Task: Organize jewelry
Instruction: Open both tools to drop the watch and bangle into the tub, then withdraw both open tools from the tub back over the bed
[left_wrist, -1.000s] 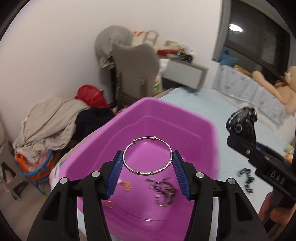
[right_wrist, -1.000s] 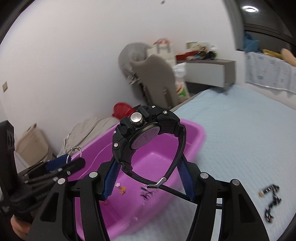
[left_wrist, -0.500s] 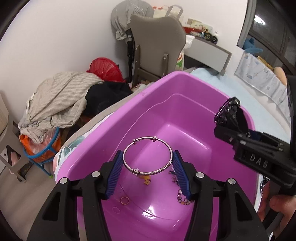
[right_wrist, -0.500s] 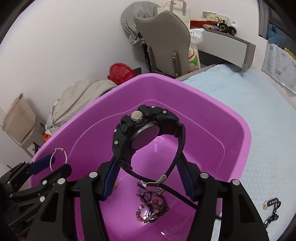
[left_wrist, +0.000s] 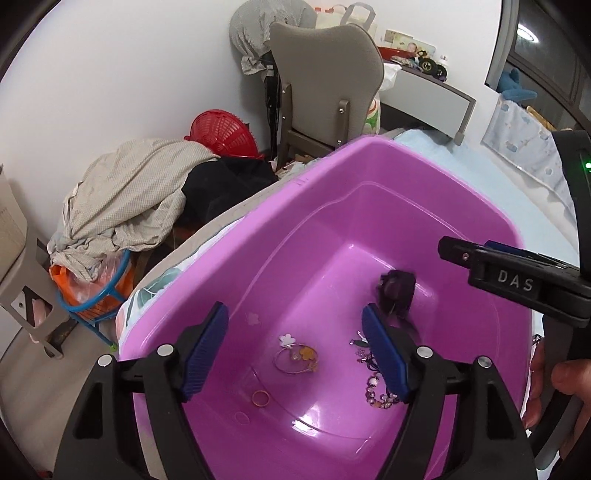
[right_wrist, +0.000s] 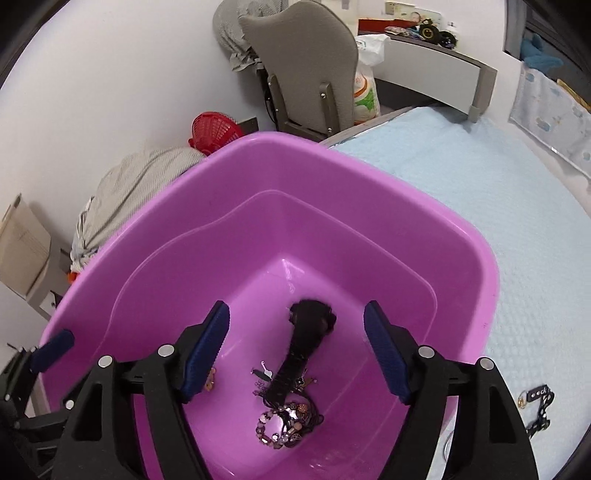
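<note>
Both grippers hang over a purple plastic bin (left_wrist: 369, 147) (right_wrist: 369, 177) that stands on a bed. My left gripper (left_wrist: 295, 347) is open, its jaws opening, with nothing touching the pads. A silver bangle (left_wrist: 293, 360) lies on the bin floor below it, beside flower charms (left_wrist: 308, 353) and a gold ring (left_wrist: 260, 398). My right gripper (right_wrist: 295, 350) is also open and opening. Under it a black watch (right_wrist: 308, 332) (left_wrist: 395, 291), blurred, is down in the bin clear of the pads, above a tangle of bead bracelets (right_wrist: 280, 424).
The bed's light blue cover (right_wrist: 480, 192) stretches to the right, with a black chain piece (right_wrist: 539, 402) lying on it near the bin. Beyond the bin stand a grey chair (left_wrist: 325, 74), a red basket (left_wrist: 221, 133) and a heap of clothes (left_wrist: 129, 192). A hand (left_wrist: 561, 380) grips the right tool.
Both grippers moved over the bin and down. Then both jaws widened: the bangle left the left gripper and the watch left the right one, and both now sit in the bin.
</note>
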